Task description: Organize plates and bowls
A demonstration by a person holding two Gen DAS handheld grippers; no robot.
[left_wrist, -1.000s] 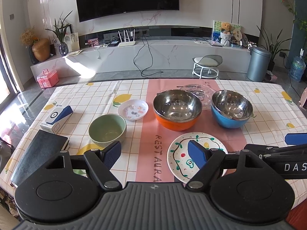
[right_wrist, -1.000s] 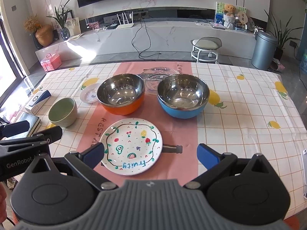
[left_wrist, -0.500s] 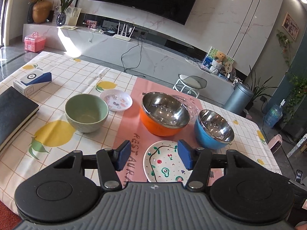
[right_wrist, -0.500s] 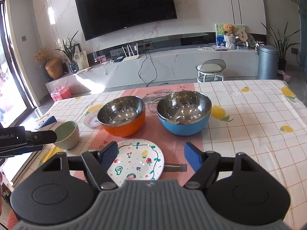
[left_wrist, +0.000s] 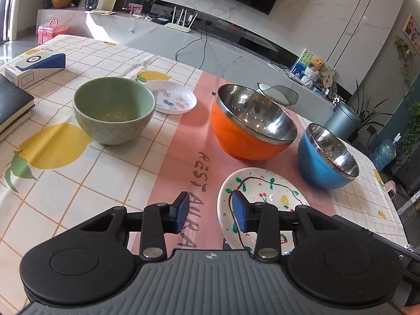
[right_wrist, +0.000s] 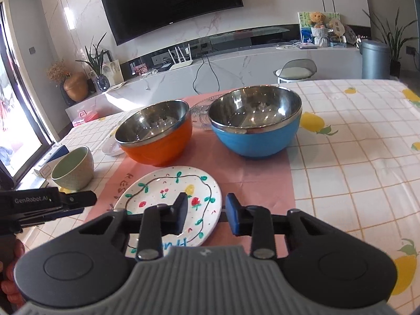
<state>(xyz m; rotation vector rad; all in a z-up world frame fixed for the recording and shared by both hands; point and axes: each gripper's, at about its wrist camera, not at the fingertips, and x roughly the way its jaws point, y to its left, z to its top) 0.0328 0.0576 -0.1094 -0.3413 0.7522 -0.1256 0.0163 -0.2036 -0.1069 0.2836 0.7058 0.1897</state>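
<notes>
A painted white plate (left_wrist: 265,194) (right_wrist: 170,194) lies on the pink runner at the table's near side. Behind it stand an orange steel bowl (left_wrist: 249,126) (right_wrist: 155,136) and a blue steel bowl (left_wrist: 328,157) (right_wrist: 256,123). A green bowl (left_wrist: 113,110) (right_wrist: 73,169) and a small white dish (left_wrist: 173,99) (right_wrist: 111,148) are to the left. A clear glass plate (right_wrist: 200,111) lies behind the steel bowls. My left gripper (left_wrist: 210,211) is open and empty over the plate's left rim. My right gripper (right_wrist: 206,214) is open and empty over the plate's right rim.
A blue and white box (left_wrist: 34,67) and a dark notebook (left_wrist: 11,105) lie at the table's left edge. The left gripper's body (right_wrist: 44,202) shows at the left of the right wrist view. The chequered tablecloth (right_wrist: 354,144) stretches to the right.
Both grippers have dropped lower and closer to the painted plate. Their jaws have narrowed but stay open. No dish has moved.
</notes>
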